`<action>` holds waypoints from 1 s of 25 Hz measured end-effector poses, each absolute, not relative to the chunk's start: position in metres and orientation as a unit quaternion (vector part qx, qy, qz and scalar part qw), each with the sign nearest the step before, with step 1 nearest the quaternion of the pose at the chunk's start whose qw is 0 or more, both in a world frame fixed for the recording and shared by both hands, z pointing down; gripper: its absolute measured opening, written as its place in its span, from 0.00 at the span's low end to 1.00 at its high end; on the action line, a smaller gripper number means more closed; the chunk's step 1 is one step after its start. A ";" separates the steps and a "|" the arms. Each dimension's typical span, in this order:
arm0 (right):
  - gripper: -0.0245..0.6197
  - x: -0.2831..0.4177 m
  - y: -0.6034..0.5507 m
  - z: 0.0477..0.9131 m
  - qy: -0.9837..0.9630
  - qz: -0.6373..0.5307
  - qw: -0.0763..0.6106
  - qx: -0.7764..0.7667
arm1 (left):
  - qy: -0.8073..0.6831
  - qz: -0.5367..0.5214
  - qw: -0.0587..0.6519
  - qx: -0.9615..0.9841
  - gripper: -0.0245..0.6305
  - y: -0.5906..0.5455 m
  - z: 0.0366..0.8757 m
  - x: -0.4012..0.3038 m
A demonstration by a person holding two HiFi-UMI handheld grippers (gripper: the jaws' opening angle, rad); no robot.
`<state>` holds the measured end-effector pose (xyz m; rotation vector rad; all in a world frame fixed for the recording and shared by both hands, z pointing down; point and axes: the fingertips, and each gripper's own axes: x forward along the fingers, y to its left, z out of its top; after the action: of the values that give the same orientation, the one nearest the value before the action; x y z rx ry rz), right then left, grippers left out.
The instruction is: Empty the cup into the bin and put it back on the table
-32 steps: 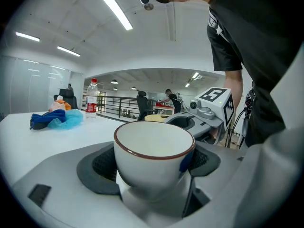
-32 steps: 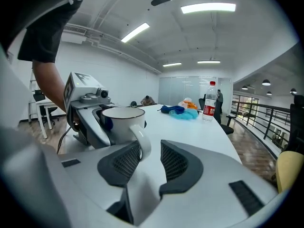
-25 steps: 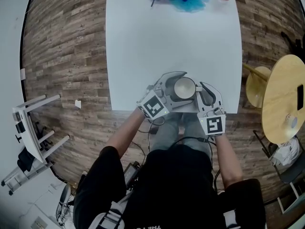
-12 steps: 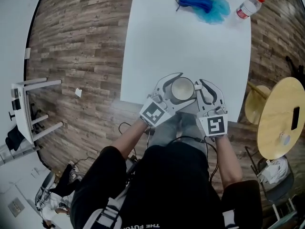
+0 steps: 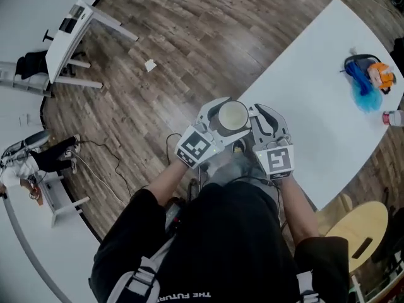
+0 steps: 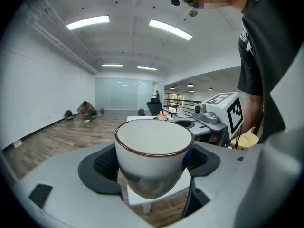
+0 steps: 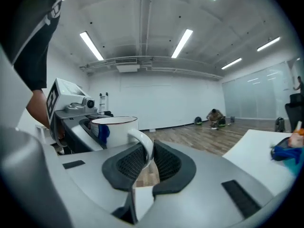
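Note:
A white cup (image 5: 232, 114) with a dark rim is held upright between both grippers, over the wood floor just off the white table's (image 5: 315, 106) near corner. My left gripper (image 5: 231, 116) is shut round the cup's bowl (image 6: 153, 156), with a pad on each side. My right gripper (image 5: 254, 120) is shut on the cup's handle (image 7: 145, 146), which is pinched between its black pads. In the left gripper view the cup's inside looks white and bare. No bin shows in any view.
On the table's far end lie a blue cloth (image 5: 363, 84), an orange item (image 5: 380, 76) and a bottle (image 5: 394, 117). A yellow stool (image 5: 353, 238) stands at the lower right. A white stand (image 5: 76, 24) and floor cables (image 5: 107, 163) are on the left.
The person has turned left, away from the table. The cup, still held by both grippers, has gone from above the table's edge to above the floor.

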<state>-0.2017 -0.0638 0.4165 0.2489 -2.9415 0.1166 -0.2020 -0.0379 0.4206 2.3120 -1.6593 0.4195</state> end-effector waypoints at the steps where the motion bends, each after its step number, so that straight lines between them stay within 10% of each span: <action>1: 0.13 -0.224 -0.048 0.421 -0.992 0.048 0.102 0.057 | -0.590 0.144 0.145 0.781 0.66 -0.022 0.424 -0.223; 15: 0.13 -0.352 0.117 0.592 -0.913 0.203 0.344 -0.082 | -0.565 0.084 0.515 0.639 0.66 0.145 0.583 -0.346; 25: 0.13 -0.355 0.130 0.662 -0.883 0.238 0.397 -0.081 | -0.525 0.077 0.581 0.617 0.66 0.158 0.650 -0.350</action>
<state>-0.3549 0.1304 0.6620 -0.2060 -2.2356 0.6016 -0.3503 0.1578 0.6499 1.4416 -1.2269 0.1802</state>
